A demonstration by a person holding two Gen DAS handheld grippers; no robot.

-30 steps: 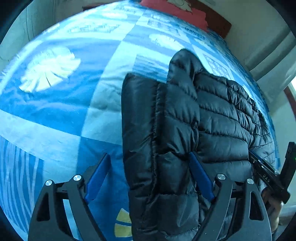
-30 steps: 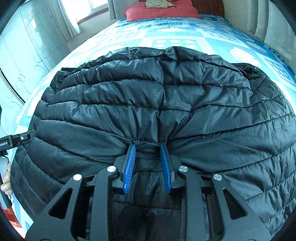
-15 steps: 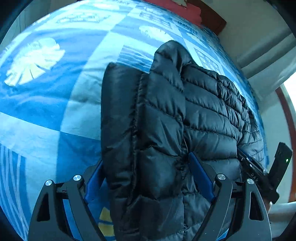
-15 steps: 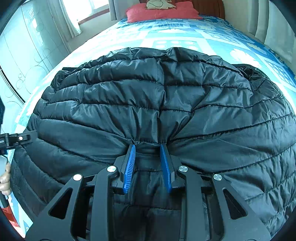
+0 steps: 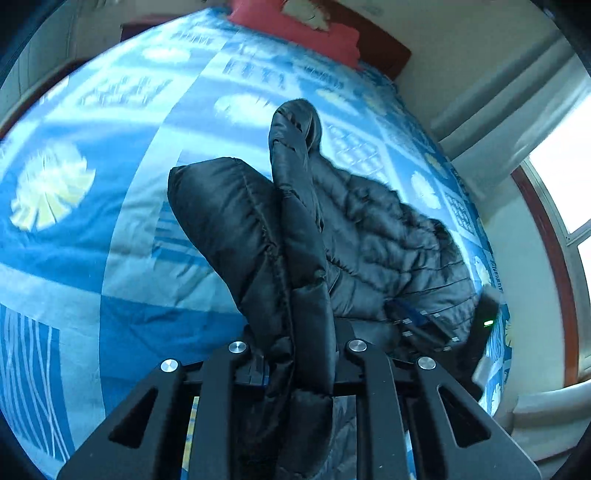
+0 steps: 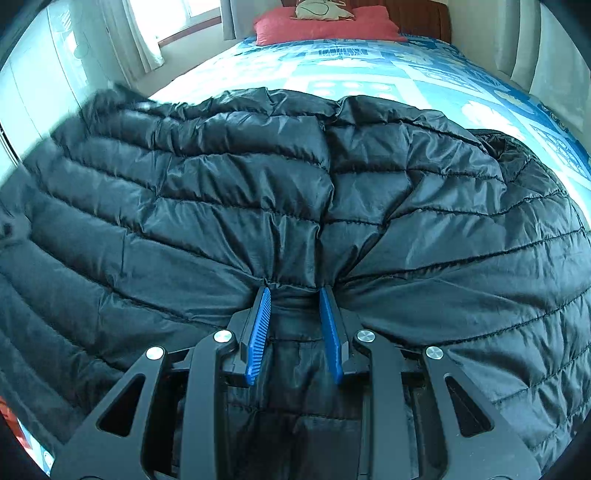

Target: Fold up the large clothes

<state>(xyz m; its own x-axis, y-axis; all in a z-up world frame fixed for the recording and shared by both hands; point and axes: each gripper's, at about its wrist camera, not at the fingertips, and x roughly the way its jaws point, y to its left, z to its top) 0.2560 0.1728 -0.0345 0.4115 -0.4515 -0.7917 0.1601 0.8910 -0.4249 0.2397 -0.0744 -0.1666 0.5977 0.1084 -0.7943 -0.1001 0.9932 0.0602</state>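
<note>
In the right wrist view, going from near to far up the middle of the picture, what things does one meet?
right gripper shut on the hem → black puffer jacket spread out → blue patterned bedspread → red pillow → dark wooden headboard.

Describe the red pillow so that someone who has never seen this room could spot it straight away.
Start from the bed with the blue patterned bedspread, where the black puffer jacket lies nearest the cameras. Follow the bedspread to its far end, against the dark wooden headboard. The red pillow lies flat there, the only red thing on the bed, with a smaller pale cushion on top of it.
</note>
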